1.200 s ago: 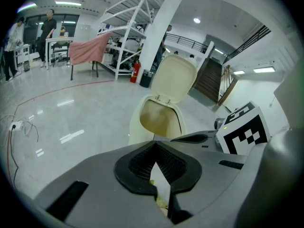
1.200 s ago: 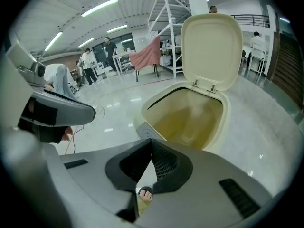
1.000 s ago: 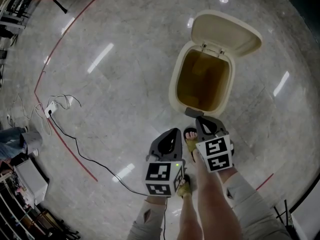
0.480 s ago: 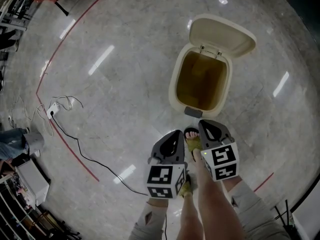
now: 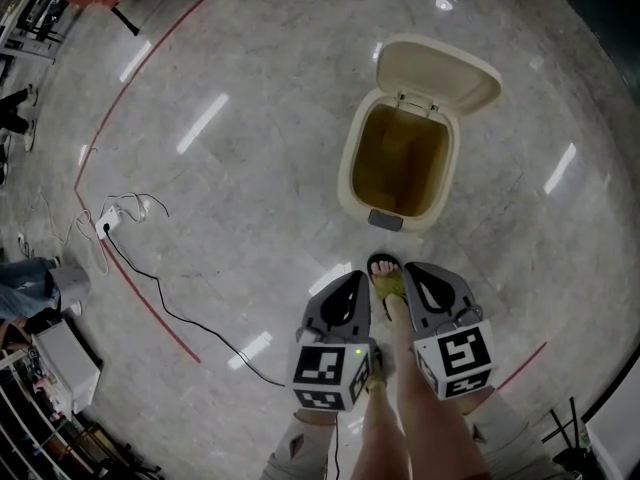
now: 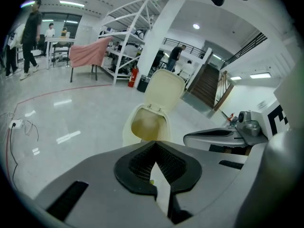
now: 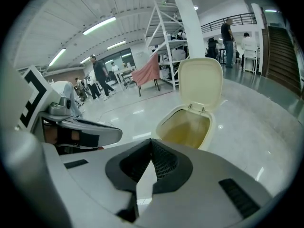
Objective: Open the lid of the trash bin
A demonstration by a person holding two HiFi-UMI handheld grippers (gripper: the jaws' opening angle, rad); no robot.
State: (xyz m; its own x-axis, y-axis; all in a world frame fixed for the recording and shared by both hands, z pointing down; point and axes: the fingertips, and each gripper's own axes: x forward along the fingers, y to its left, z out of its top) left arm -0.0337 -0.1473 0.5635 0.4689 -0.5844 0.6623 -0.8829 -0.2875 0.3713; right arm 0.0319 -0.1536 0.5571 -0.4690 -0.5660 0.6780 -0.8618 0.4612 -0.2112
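Observation:
The cream trash bin (image 5: 349,164) stands on the floor with its lid (image 5: 440,72) swung up and back, and its yellowish inside is bare. A grey pedal (image 5: 385,219) sits at its near foot. My left gripper (image 5: 350,280) and right gripper (image 5: 415,271) hang side by side close to the person's legs, short of the bin and touching nothing. Both are shut and hold nothing. The left gripper view shows the bin (image 6: 127,133) and raised lid (image 6: 164,91) beyond the shut left gripper (image 6: 154,146). In the right gripper view the bin (image 7: 209,133) lies ahead of the right gripper (image 7: 152,144).
A sandalled foot (image 5: 385,280) stands between the grippers and the pedal. A red floor line (image 5: 120,258) and a black cable with a power strip (image 5: 103,224) lie to the left. White shelving (image 6: 126,37), a table under a pink cloth (image 6: 88,51) and several people stand far off.
My right gripper has drawn back from the bin's pedal toward the person, and the left one shifted slightly. The lid stays up.

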